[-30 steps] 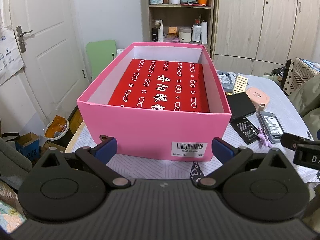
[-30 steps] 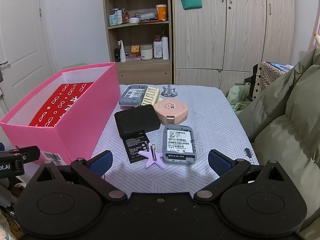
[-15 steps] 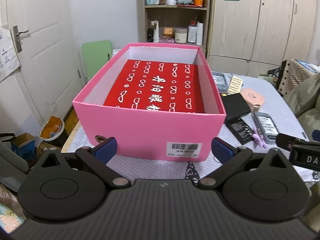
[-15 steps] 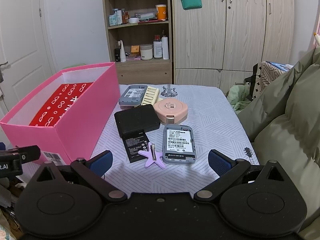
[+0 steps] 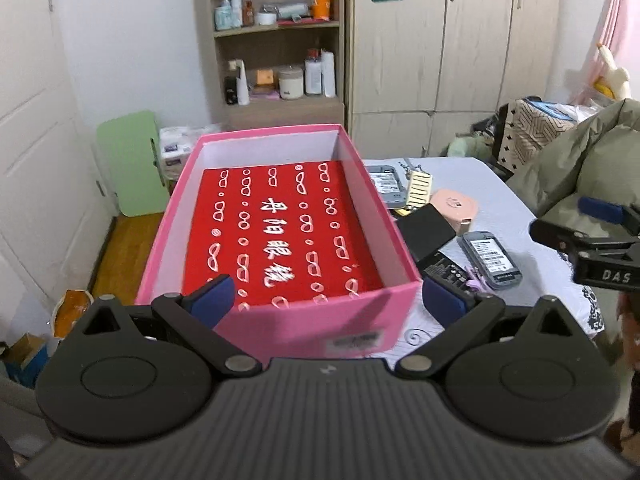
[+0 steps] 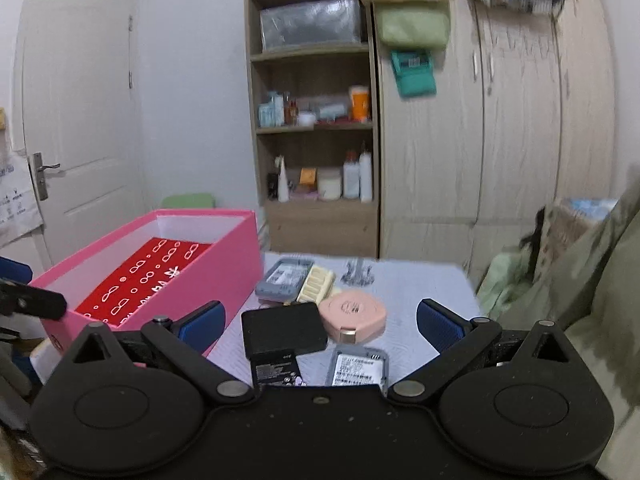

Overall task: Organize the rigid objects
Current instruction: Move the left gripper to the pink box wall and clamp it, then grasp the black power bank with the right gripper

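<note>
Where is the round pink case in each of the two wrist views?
Left wrist view: round pink case lies right of centre, beyond the black box.
Right wrist view: it lies at centre, between the open fingers.
Shared landmark: the pink box.

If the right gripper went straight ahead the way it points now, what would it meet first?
Probably the flat black case lying between the open right gripper's fingers, with the round pink case just behind it; depth is uncertain.
</note>
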A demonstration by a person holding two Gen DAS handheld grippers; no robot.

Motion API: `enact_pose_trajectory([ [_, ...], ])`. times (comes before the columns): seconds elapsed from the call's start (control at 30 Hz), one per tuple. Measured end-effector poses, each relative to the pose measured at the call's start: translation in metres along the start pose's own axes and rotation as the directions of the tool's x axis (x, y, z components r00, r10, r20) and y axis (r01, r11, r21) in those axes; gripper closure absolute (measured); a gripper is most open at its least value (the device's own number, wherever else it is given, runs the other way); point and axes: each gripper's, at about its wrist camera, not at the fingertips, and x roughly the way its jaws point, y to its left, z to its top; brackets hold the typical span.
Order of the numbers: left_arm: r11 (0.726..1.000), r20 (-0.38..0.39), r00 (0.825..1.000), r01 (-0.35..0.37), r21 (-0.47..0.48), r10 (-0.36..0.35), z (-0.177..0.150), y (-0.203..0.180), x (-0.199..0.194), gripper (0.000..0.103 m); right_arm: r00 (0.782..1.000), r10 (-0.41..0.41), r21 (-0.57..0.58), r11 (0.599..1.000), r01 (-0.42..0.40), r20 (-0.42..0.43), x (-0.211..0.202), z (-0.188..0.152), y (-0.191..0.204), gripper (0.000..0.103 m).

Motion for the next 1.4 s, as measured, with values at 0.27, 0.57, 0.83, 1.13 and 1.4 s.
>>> enact_pose_trajectory([
  [0.27,0.988,-0.083,0.986,-0.143,0.064,0.148,0.044,0.057,0.043,0.003,0.972,0.163,0.022,0.987,-0.161,-0.171,0.041,0.004,-0.007,0.004],
  [0.57,0.978,-0.187,0.96,-0.202,0.057,0.21,0.055,0.11,0.1,0.046,0.946,0.194,-0.014,0.979,-0.205,-0.261,0.08,0.004,0.003,0.007],
  [0.83,0.988,-0.186,0.97,-0.157,0.007,0.156,0.046,0.127,0.124,0.099,0.92,0.192,-0.028,0.976,-0.214,-0.341,0.113,0.003,0.006,0.019],
  [1.13,0.979,-0.03,0.98,-0.199,-0.039,0.198,0.031,0.12,0.115,0.1,0.849,0.235,0.091,0.972,-0.218,-0.473,0.166,0.002,0.003,0.021],
  [1.4,0.981,-0.03,0.982,-0.19,-0.033,0.189,0.033,0.12,0.119,0.1,0.863,0.216,0.273,0.957,-0.095,-0.457,0.195,0.003,0.003,0.012],
])
